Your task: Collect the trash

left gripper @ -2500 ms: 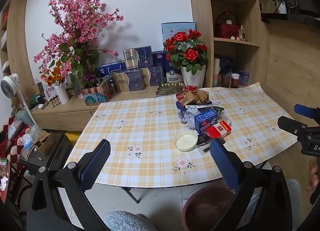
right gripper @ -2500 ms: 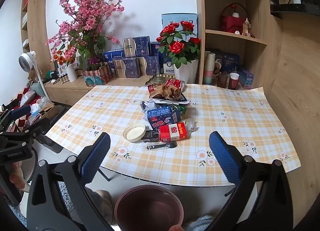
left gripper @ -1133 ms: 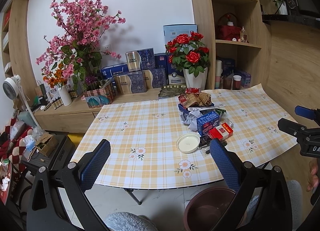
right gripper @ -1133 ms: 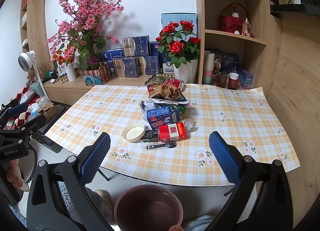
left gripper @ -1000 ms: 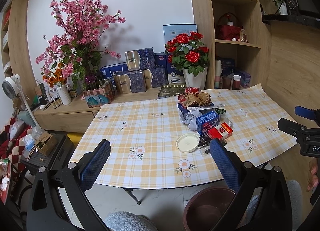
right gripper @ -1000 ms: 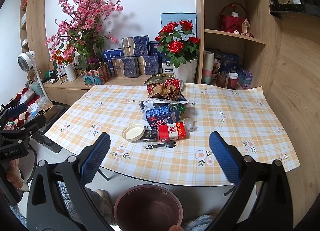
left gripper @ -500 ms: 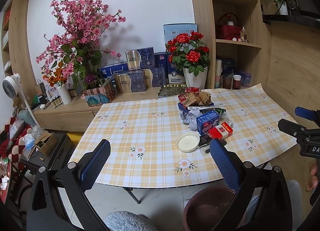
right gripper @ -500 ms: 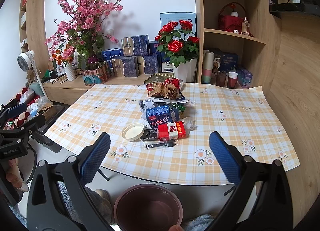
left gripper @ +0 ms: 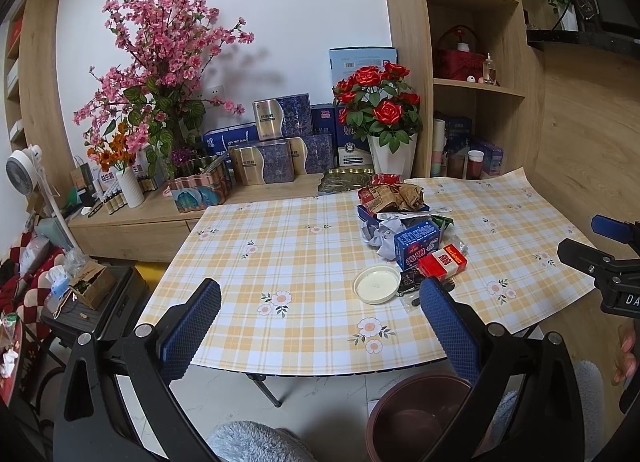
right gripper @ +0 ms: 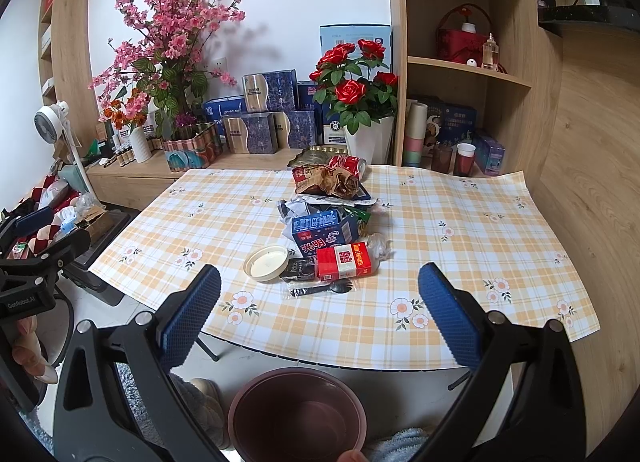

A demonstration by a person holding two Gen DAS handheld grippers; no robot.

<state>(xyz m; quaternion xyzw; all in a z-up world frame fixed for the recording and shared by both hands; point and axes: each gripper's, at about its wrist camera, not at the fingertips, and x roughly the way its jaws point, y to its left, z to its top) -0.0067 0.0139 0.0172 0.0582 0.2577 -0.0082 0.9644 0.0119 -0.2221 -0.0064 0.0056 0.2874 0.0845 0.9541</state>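
A heap of trash sits mid-table: a red carton (right gripper: 345, 262), a blue carton (right gripper: 320, 231), a white round lid (right gripper: 267, 263), a black plastic spoon (right gripper: 320, 288), crumpled brown wrappers (right gripper: 326, 181) and white paper (left gripper: 382, 231). A brown bin (right gripper: 298, 414) stands on the floor below the table's near edge. My right gripper (right gripper: 318, 312) is open, held back from the table above the bin. My left gripper (left gripper: 320, 320) is open too, over the near left part of the tablecloth; the red carton (left gripper: 442, 262) and lid (left gripper: 377, 284) lie beyond its right finger.
The yellow checked tablecloth (right gripper: 460, 246) overhangs the table. Behind it are a vase of red roses (right gripper: 356, 102), blue gift boxes (right gripper: 264, 110) and pink blossoms (right gripper: 168, 30) on a sideboard. Wooden shelves (right gripper: 460, 62) rise at right. A fan (left gripper: 22, 174) and clutter stand at left.
Both grippers have barely shifted; the views drift only slightly. The trash and bin lie as before, and both grippers stay open.
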